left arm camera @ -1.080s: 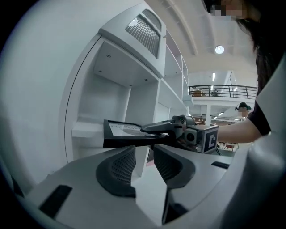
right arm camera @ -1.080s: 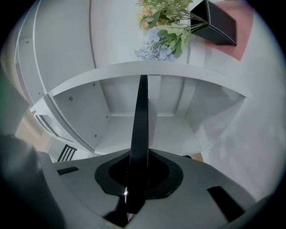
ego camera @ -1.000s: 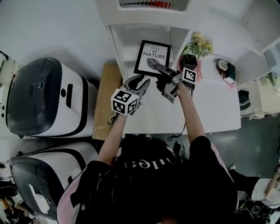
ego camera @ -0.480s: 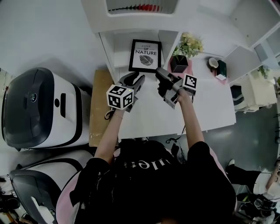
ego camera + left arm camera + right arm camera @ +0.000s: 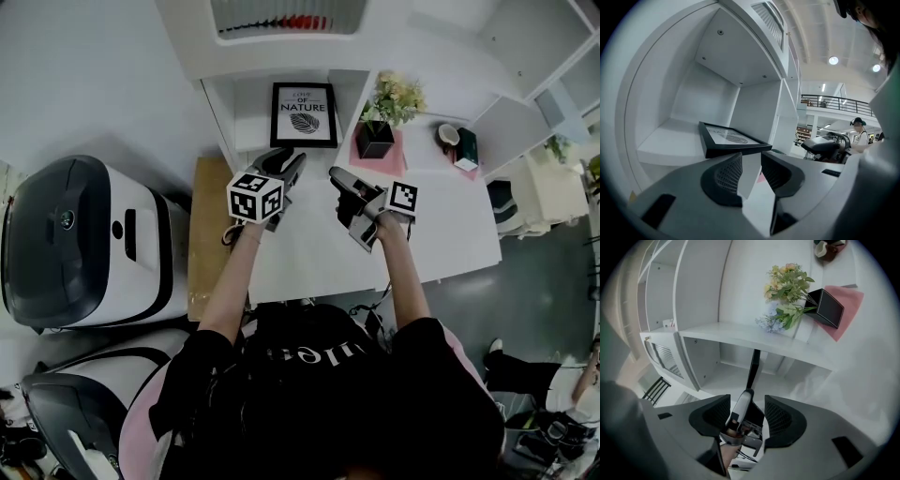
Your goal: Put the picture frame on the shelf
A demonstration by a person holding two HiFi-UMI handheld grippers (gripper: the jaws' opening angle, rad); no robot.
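The black picture frame (image 5: 303,114), with a leaf print and the word NATURE, stands in the lower compartment of the white shelf (image 5: 217,112), free of both grippers. My left gripper (image 5: 286,165) hovers over the table just in front of it, open and empty. In the left gripper view the frame (image 5: 726,139) lies beyond the jaws (image 5: 751,161). My right gripper (image 5: 337,178) is open, drawn back from the frame. Its own view shows the frame (image 5: 753,367) edge-on past the empty jaws (image 5: 747,411), with the left gripper (image 5: 739,416) in between.
A black pot of flowers (image 5: 382,120) sits on a pink mat (image 5: 386,159) right of the frame. A cup and a dark box (image 5: 459,145) stand further right. The white table (image 5: 441,234) runs below. Two large white-and-black machines (image 5: 84,244) and a brown board (image 5: 211,234) lie left.
The right gripper has let go of the frame and opened. Both grippers have pulled back toward the person, and the frame stays standing in the shelf.
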